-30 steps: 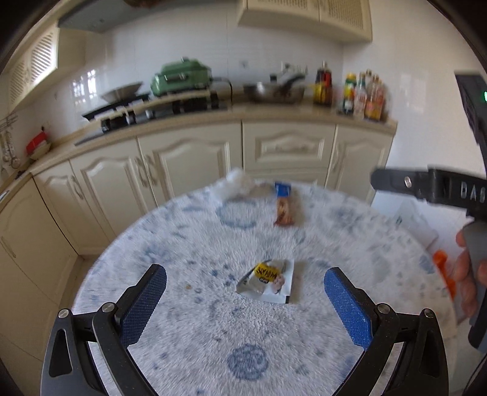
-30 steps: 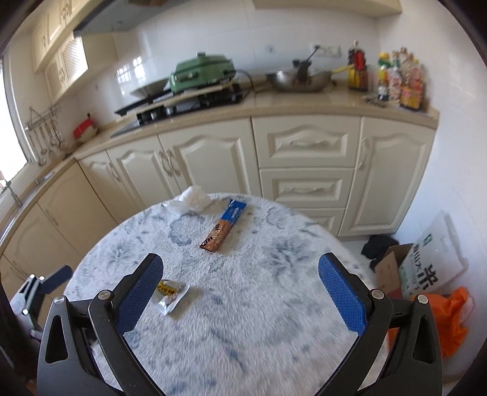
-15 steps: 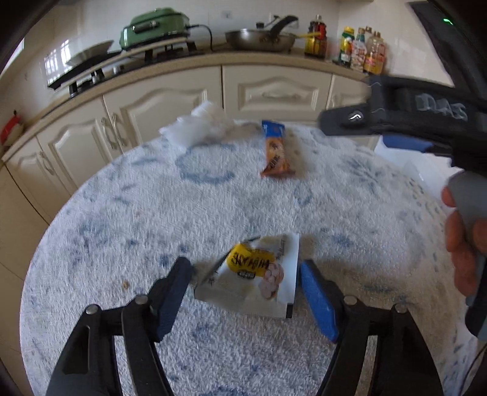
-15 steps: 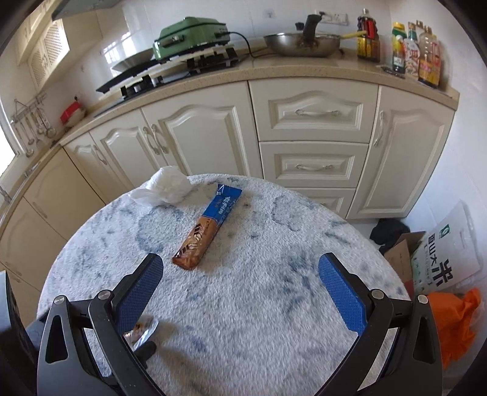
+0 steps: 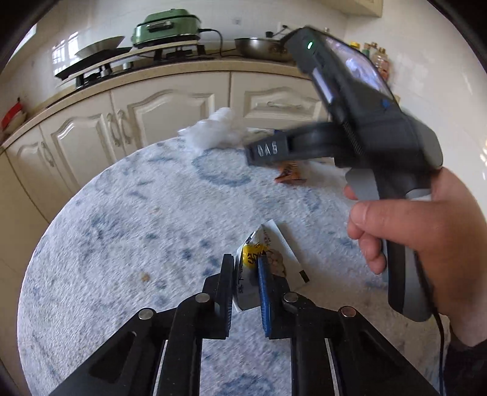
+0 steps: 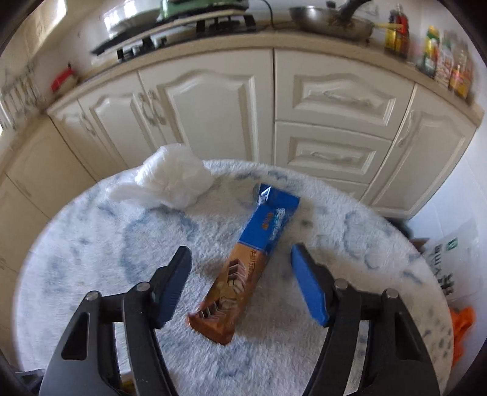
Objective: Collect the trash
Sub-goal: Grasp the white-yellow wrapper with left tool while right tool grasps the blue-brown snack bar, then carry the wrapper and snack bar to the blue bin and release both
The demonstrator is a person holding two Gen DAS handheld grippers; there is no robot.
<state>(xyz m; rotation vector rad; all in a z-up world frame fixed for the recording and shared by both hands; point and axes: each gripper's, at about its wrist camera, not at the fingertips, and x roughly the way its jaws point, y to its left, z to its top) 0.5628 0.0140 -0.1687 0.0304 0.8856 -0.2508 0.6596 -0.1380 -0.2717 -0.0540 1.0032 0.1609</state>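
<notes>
My left gripper (image 5: pixel 246 268) is shut on a small white snack wrapper with a yellow label (image 5: pixel 268 262), pinching its near edge on the round fluffy blue-and-white table (image 5: pixel 121 231). My right gripper (image 6: pixel 240 262) is open, its fingers on either side of a long blue-and-brown biscuit wrapper (image 6: pixel 246 265) that lies flat on the table (image 6: pixel 350 231). The right gripper body and the hand holding it show in the left wrist view (image 5: pixel 365 121), hiding most of the biscuit wrapper (image 5: pixel 289 175). A crumpled white plastic bag (image 6: pixel 170 179) lies at the table's far edge, also in the left wrist view (image 5: pixel 216 131).
Cream kitchen cabinets (image 6: pixel 213 109) stand just behind the table, with a stove, a green cooker (image 5: pixel 164 26), a pan (image 6: pixel 331 18) and bottles (image 6: pixel 441 58) on the counter. An orange bag (image 6: pixel 461 329) and a white printed bag (image 6: pixel 447 259) sit on the floor at right.
My left gripper closed on the small snack wrapper. My right gripper moved forward and down over the biscuit wrapper and narrowed somewhat, still open.
</notes>
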